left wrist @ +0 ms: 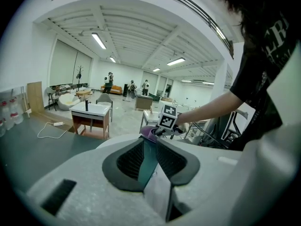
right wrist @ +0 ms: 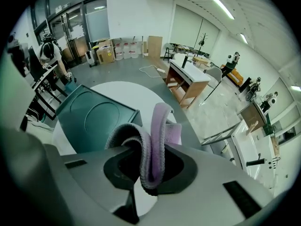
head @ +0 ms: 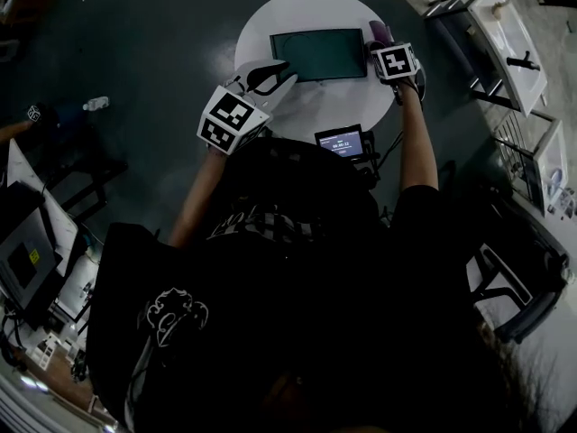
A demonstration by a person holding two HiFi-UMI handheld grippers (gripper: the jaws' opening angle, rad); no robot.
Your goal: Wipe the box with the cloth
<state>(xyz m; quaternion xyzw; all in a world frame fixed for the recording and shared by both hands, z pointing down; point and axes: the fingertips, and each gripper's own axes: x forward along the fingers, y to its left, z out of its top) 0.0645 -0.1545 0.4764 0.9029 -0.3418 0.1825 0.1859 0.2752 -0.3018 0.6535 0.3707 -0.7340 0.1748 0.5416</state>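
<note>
Jaws of the right gripper [right wrist: 150,150] clamp a purple cloth [right wrist: 160,126] beside the teal box's [head: 318,54] right edge; jaws of the left gripper [left wrist: 149,149] pinch its left edge. The box sits on a round white counter [head: 306,108].

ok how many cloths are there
1: a purple cloth, held in the right gripper at the box's right end. No other shows on the table, though its near edge is hidden by the person.
</note>
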